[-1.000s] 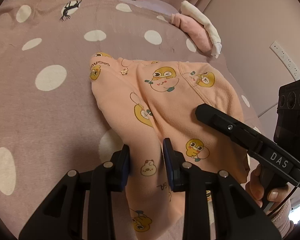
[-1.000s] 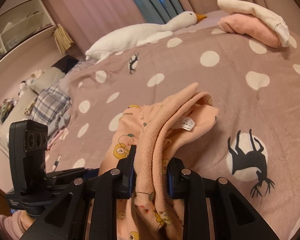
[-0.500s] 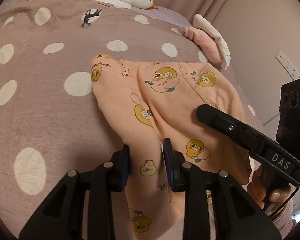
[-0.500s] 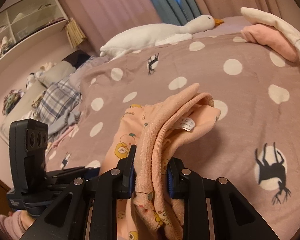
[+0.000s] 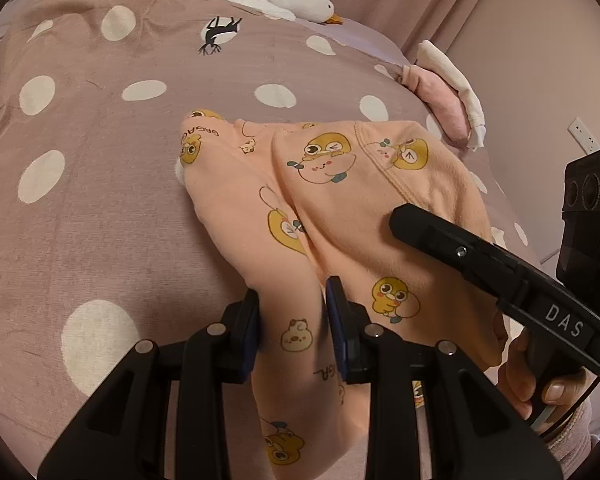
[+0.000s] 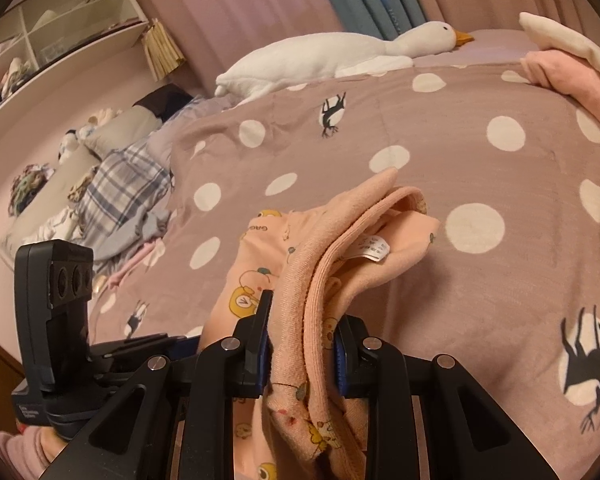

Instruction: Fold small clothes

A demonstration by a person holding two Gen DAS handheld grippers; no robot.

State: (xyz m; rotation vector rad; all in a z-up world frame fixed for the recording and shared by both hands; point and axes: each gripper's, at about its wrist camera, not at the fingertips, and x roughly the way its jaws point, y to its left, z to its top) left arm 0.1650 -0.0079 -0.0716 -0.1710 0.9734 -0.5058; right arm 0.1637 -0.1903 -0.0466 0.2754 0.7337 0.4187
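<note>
1. One small peach garment (image 5: 340, 208), printed with yellow cartoon ducks, is held above the polka-dot bed cover (image 5: 100, 200), its far end resting on it.
2. Left gripper (image 5: 292, 324) is clamped on one bunched edge.
3. Right gripper (image 6: 302, 340) is clamped on the ribbed edge.
4. Beyond lie a plush goose (image 6: 340, 56) and folded clothes (image 5: 448, 96).

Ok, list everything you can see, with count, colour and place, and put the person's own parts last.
garment: one, peach with yellow cartoon prints, on the bedspread, held by both grippers
bedspread: one, mauve with white dots
goose: one, white plush, far side of bed
folded clothes: two, pink under cream, far right
plaid cloth: one, blue-white, left heap
shelf: one, cream, upper left
left gripper: black, shut on garment
right gripper: black, shut on garment
hand: one, on right gripper's handle
</note>
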